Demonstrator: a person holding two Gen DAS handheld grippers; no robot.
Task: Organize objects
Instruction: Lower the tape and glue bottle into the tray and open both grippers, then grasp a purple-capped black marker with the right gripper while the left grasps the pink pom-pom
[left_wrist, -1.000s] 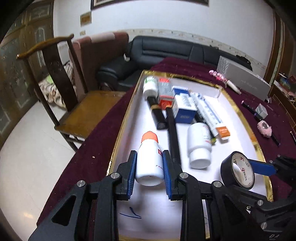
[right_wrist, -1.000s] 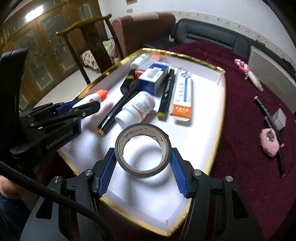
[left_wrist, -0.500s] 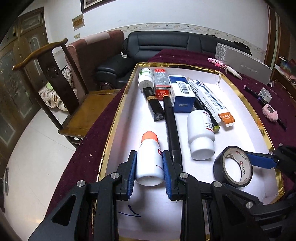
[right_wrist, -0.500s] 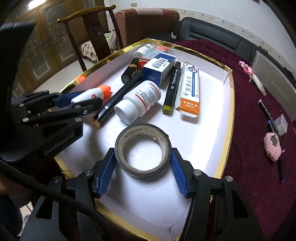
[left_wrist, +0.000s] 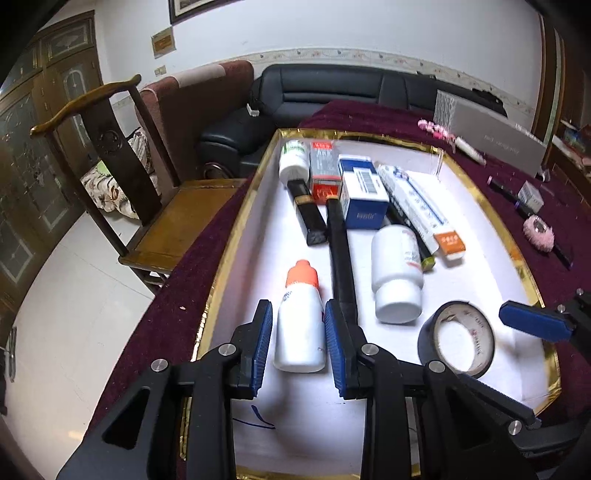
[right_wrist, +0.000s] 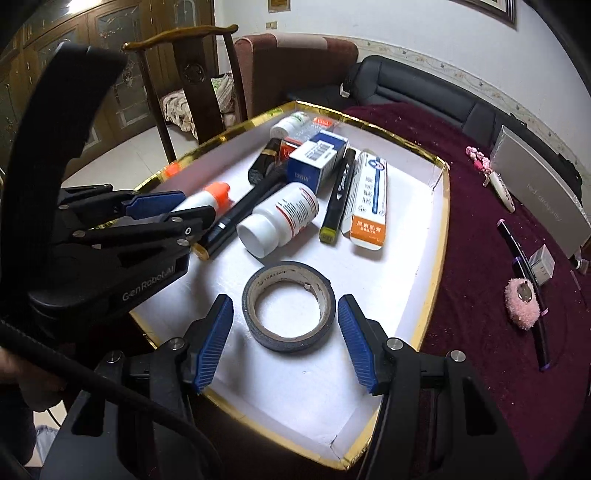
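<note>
A white gold-rimmed tray (left_wrist: 491, 269) (right_wrist: 424, 236) holds several items. A white bottle with an orange cap (left_wrist: 300, 321) (right_wrist: 207, 195) lies between the fingers of my left gripper (left_wrist: 298, 345), which is open with a small gap on each side. A roll of black tape (right_wrist: 289, 305) (left_wrist: 457, 339) lies flat on the tray between the fingers of my right gripper (right_wrist: 284, 341), which is open and clear of it. A white pill bottle (left_wrist: 396, 273) (right_wrist: 279, 219) and a long black pen (left_wrist: 341, 258) lie between them.
Boxes, a black marker (right_wrist: 338, 195) and a small white bottle (left_wrist: 293, 158) fill the tray's far end. On the maroon cloth to the right lie a pink puff (right_wrist: 521, 303), dark pens and a grey box (right_wrist: 539, 192). A wooden chair (left_wrist: 122, 177) stands to the left.
Both grippers have opened: the left let go of the orange-capped bottle, the right let go of the tape roll, which now lies flat on the tray. Both have drawn back slightly.
</note>
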